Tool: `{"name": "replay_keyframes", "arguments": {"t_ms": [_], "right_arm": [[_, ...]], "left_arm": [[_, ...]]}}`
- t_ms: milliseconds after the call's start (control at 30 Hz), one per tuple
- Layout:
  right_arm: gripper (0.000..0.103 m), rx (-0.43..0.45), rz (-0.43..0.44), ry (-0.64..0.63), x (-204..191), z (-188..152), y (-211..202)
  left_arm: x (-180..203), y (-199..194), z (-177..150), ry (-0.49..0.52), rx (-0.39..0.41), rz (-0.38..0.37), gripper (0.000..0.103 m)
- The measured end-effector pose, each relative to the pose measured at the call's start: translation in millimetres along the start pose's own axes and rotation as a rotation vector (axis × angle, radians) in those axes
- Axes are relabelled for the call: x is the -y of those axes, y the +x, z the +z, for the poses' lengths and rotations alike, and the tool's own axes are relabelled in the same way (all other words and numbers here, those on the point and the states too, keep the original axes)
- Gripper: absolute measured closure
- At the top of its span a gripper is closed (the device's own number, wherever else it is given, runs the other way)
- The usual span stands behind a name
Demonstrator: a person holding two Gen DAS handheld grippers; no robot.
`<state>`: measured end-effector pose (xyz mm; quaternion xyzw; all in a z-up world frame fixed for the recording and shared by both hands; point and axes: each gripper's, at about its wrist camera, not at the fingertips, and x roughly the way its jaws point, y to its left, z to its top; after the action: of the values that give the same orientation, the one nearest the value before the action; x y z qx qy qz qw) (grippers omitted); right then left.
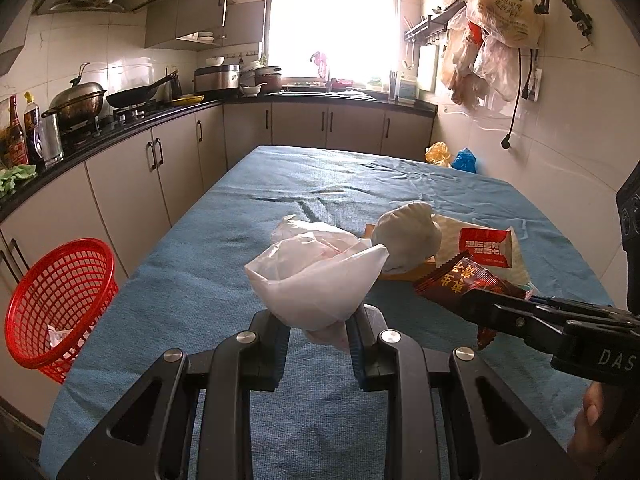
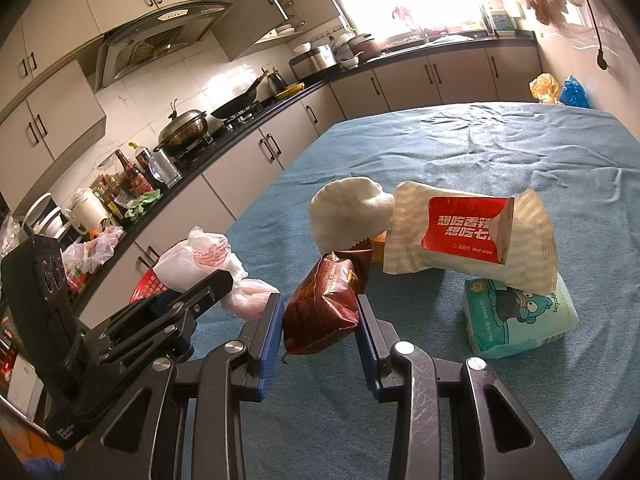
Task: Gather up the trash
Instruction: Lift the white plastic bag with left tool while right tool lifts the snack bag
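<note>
Left wrist view shows the left gripper (image 1: pixel 320 324) squeezing a crumpled white plastic bag (image 1: pixel 316 276) between its two fingers. The bag sticks up above the blue tablecloth (image 1: pixel 192 280), off the table. The red basket (image 1: pixel 60 304) sits low past the table's left edge, with some paper already in it. So the basket lies to the left and down from the bag, and the left gripper is the nearer one to it.

Right wrist view shows the right gripper (image 2: pixel 320 320) pinching a dark red snack wrapper (image 2: pixel 324 304). The wrapper's long side points away from the fingers, up and forward. I think both pieces go to the basket next, left one first.

More trash sits on the cloth: a red and white wet wipe pack (image 2: pixel 468 236), a white round lump (image 2: pixel 348 212), and a green tissue pack (image 2: pixel 520 320).
</note>
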<state>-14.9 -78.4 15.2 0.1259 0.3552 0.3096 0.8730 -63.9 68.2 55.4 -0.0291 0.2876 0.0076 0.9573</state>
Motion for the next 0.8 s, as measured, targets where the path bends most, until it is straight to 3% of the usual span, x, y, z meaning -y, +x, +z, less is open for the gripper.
{"name": "replay_keyframes", "arguments": {"t_ms": [800], "right_arm": [[0.065,0.015,-0.032,0.009,-4.1,3.3,-3.2]], "left_arm": [[-14.1,-19.3,-0.5,-0.013,0.028,0.031,0.079]]}}
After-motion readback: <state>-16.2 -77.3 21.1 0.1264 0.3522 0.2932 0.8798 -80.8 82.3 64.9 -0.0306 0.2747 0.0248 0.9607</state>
